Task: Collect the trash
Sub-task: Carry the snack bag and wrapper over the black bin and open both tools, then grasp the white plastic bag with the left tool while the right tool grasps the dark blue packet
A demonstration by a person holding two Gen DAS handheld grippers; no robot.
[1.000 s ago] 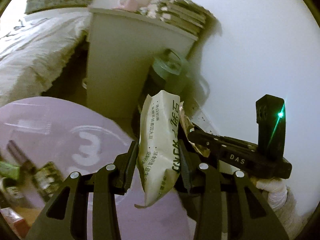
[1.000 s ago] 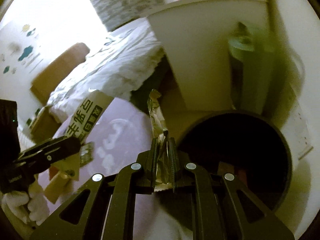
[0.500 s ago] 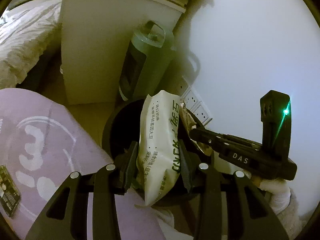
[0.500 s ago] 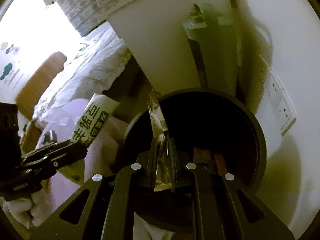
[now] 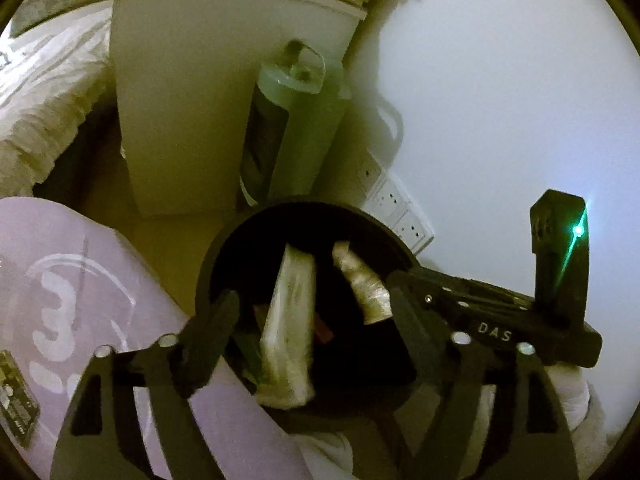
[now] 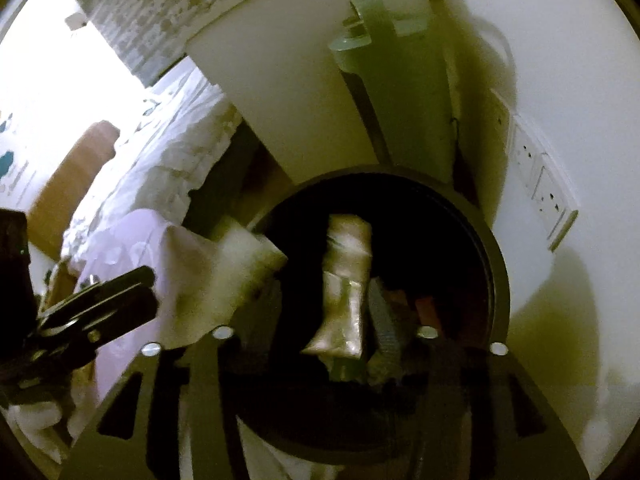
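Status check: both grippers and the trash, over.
Left gripper and right gripper opening over black bin. White pouch and silver wrapper released, dropping in. Nothing blocking.

Black bin (image 5: pixel 208 276) mouth open, cabinet (image 5: pixel 180 100) and wall (image 5: pixel 500 100) close behind

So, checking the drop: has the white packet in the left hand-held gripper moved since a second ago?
Yes. The white packet has left the opening jaws and sits lower, inside the black bin.
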